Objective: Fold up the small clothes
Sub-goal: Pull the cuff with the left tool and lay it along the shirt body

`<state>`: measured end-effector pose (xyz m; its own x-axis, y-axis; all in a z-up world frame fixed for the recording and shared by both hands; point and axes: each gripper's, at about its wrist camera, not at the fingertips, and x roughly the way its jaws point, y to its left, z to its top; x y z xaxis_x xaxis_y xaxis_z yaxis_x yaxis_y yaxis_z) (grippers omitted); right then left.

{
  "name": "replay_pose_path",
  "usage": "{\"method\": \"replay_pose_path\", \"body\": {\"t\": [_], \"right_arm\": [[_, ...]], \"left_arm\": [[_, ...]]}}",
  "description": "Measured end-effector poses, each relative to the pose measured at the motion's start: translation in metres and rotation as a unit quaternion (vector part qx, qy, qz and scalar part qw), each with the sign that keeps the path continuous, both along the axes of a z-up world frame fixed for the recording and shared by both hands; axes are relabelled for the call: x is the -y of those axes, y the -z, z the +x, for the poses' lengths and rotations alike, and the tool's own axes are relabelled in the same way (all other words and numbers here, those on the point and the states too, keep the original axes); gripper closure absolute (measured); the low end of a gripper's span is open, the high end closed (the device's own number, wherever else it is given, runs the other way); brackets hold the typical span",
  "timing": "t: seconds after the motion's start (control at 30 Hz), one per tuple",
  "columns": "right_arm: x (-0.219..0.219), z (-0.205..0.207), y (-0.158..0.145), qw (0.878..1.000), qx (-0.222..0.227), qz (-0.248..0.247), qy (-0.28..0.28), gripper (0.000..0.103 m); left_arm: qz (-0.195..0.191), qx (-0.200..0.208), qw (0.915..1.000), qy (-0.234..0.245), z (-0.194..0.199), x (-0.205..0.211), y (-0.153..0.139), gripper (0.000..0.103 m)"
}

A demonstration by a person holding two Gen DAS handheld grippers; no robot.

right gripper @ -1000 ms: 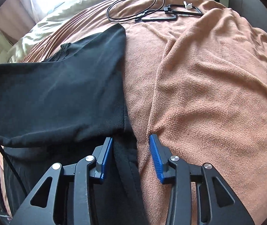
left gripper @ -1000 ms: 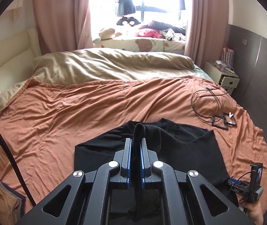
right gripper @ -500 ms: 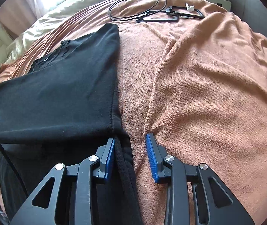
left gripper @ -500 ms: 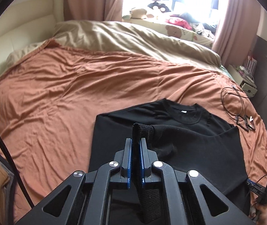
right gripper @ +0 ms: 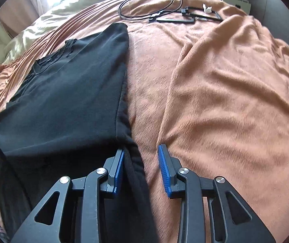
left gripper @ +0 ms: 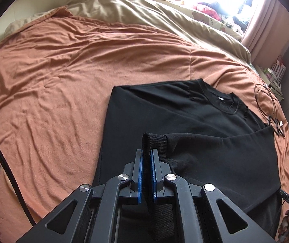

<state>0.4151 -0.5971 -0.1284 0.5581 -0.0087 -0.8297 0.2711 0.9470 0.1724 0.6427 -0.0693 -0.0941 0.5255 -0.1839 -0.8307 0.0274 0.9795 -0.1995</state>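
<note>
A black sweatshirt (left gripper: pixel 164 111) lies flat on the orange blanket (left gripper: pixel 53 81), collar toward the far right. My left gripper (left gripper: pixel 146 174) is shut on the ribbed sleeve cuff (left gripper: pixel 154 141), low over the shirt's body, and the sleeve stretches across it to the right. In the right wrist view the same sweatshirt (right gripper: pixel 63 101) fills the left half. My right gripper (right gripper: pixel 141 168) rests at its right side seam. The jaws stand apart: the garment's edge (right gripper: pixel 133 172) lies beside the left pad and bare blanket beside the right pad.
A coiled black cable with black frames (right gripper: pixel 164 10) lies on the blanket beyond the shirt. A beige duvet (left gripper: pixel 144 12) covers the far end of the bed. A nightstand (left gripper: pixel 274 75) stands at the right. A person's hand (left gripper: pixel 288 222) shows at the lower right edge.
My left gripper sank toward the bed with the cuff, laying the sleeve lower across the shirt. The right gripper's jaws narrowed a little and stayed at the seam.
</note>
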Motion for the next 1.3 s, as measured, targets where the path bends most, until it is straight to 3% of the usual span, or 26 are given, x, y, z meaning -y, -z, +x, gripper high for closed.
{"method": "replay_pose_path", "body": {"t": [0.13,0.23,0.43,0.63,0.8,0.97,1.07,1.2,1.3], "right_arm": [[-0.001,-0.011,-0.009,1.0,0.008,0.013,-0.009,0.072],[0.001,-0.021,-0.02,0.998,0.037,0.037,-0.02,0.072],[0.013,-0.024,-0.027,0.994,0.087,0.069,0.001,0.072],[0.005,-0.002,-0.01,0.996,0.072,0.044,0.014,0.072],[-0.006,0.009,0.004,0.999,0.031,-0.003,0.028,0.072],[-0.009,0.009,0.004,0.999,0.028,-0.001,0.035,0.072],[-0.011,0.007,0.001,0.999,0.028,-0.003,0.04,0.072],[-0.013,-0.001,-0.012,0.998,0.048,-0.003,0.042,0.072],[-0.019,-0.009,-0.023,0.996,0.082,0.015,0.026,0.072]], "left_arm": [[-0.005,-0.013,0.9999,0.001,0.006,-0.007,0.019,0.095],[-0.013,-0.021,0.9997,0.0,0.01,-0.011,0.028,0.095],[-0.016,-0.008,0.9998,0.011,0.017,-0.007,0.027,0.095],[-0.015,-0.004,0.9998,0.014,0.025,-0.004,0.026,0.095],[-0.003,-0.034,0.9992,0.019,0.026,0.0,0.045,0.094],[0.014,-0.048,0.9985,0.023,0.02,-0.003,0.051,0.094],[0.02,-0.049,0.9984,0.021,0.012,-0.007,0.048,0.089],[0.027,-0.039,0.9985,0.027,-0.004,-0.006,0.04,0.06],[0.034,-0.025,0.9985,0.035,-0.012,0.003,0.034,0.056]]}}
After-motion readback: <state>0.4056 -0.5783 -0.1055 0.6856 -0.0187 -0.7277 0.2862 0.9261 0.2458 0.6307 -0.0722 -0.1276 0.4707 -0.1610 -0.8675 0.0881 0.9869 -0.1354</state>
